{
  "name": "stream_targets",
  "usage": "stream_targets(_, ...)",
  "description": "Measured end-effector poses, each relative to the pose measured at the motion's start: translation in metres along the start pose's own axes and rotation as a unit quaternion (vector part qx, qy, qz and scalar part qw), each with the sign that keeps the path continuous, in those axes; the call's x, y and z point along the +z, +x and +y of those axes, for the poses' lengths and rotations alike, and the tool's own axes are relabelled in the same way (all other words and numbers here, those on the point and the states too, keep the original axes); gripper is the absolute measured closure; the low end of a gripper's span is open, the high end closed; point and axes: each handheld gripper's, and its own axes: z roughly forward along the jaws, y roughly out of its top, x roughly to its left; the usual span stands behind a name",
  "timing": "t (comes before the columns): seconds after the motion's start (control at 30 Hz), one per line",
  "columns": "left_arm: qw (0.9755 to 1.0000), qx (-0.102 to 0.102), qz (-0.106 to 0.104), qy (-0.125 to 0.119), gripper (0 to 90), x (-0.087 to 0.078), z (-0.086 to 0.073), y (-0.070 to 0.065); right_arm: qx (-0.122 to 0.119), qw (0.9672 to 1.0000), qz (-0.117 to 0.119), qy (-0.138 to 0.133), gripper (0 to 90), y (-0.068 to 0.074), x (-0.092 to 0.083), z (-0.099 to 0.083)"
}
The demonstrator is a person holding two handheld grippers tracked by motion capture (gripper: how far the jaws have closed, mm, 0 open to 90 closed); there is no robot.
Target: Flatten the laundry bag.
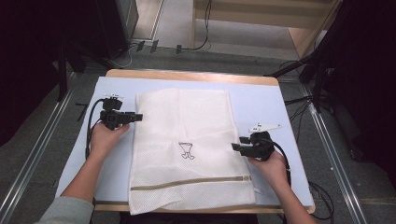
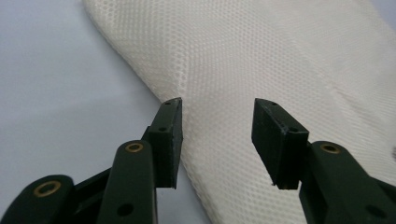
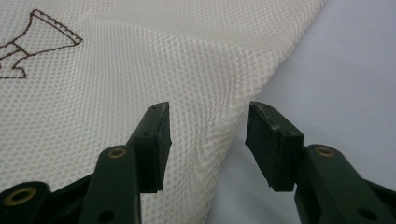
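Note:
A white mesh laundry bag (image 1: 187, 121) lies flat on the pale blue table top (image 1: 261, 102), its tan zipper (image 1: 187, 183) near the front edge and a small brown embroidered emblem (image 1: 187, 150) in the middle. My left gripper (image 1: 138, 116) points at the bag's left edge with its jaws apart. In the left gripper view the left gripper (image 2: 217, 107) has the mesh (image 2: 261, 56) below the gap, and no pad presses on it. My right gripper (image 1: 235, 147) is at the bag's right edge, also open. In the right gripper view the right gripper (image 3: 208, 109) has the mesh border (image 3: 140, 70) running between its jaws.
The table's wooden rim (image 1: 191, 74) shows at the back. Cables (image 1: 299, 109) trail over the grey floor on both sides. Dark stands (image 1: 322, 60) rise at the right and a wooden unit (image 1: 303, 32) sits behind the table.

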Motion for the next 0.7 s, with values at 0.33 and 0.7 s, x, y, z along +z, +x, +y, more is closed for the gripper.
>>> stream_targets(0.33,0.9997,0.015,0.0,0.019,51.1,-0.016,-0.027,-0.018,0.0,0.9999,0.006,-0.009,49.2,-0.001,0.005,0.006)
stream_targets(0.7,0.9992,0.011,0.007,0.037,50.8,-0.024,-0.063,-0.031,0.018,0.9997,0.004,-0.014,51.8,-0.008,0.014,0.009)
